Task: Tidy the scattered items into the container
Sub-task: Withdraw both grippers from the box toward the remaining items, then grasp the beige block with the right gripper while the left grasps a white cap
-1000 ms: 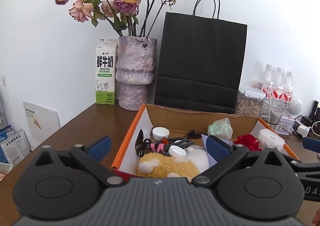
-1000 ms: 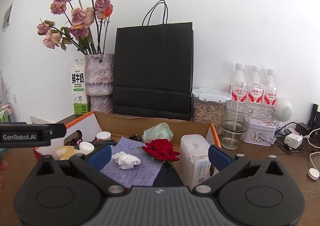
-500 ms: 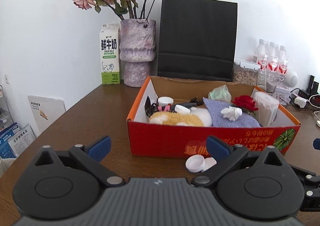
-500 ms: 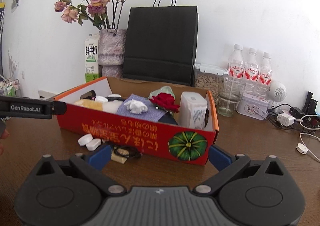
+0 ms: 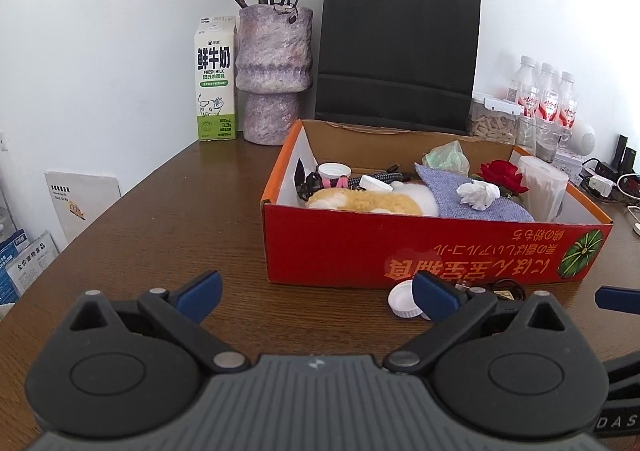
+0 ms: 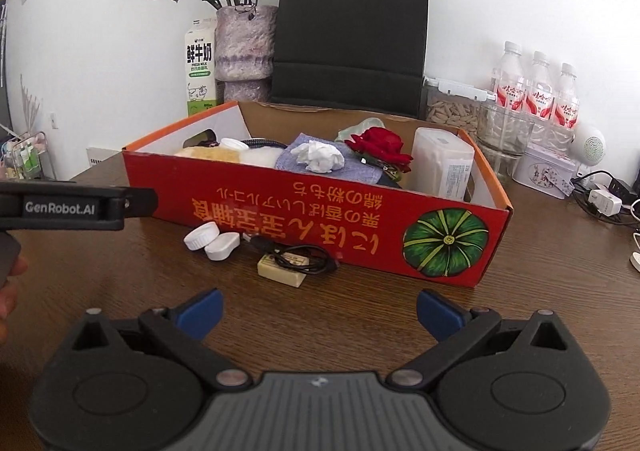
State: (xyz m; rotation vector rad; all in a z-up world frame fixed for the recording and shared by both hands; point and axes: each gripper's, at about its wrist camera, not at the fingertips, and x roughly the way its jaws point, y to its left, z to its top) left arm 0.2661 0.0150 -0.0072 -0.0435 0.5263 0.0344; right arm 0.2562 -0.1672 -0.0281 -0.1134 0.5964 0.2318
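A red cardboard box (image 5: 400, 247) (image 6: 320, 211) stands on the brown table. It holds a plush toy, a blue cloth (image 6: 320, 167), a crumpled tissue, a red rose (image 6: 378, 145), caps, cables and a white tub (image 6: 440, 163). In front of the box lie two white caps (image 6: 212, 241) (image 5: 402, 299), a coiled black cable (image 6: 300, 255) and a small cream block (image 6: 280, 271). My left gripper (image 5: 316, 291) is open and empty, low over the table left of the caps. My right gripper (image 6: 318, 311) is open and empty, just in front of the cable and block.
Behind the box stand a black paper bag (image 5: 396, 51), a purple vase with dried roses (image 5: 274, 71) and a milk carton (image 5: 214, 79). At the right are water bottles (image 6: 536, 91), a glass (image 6: 504, 135), a tin (image 6: 544, 171) and chargers with cords (image 6: 604, 203).
Both grippers have drawn back and down from above the box to table level in front of it. The caps, cable and block in front of the box have come into view.
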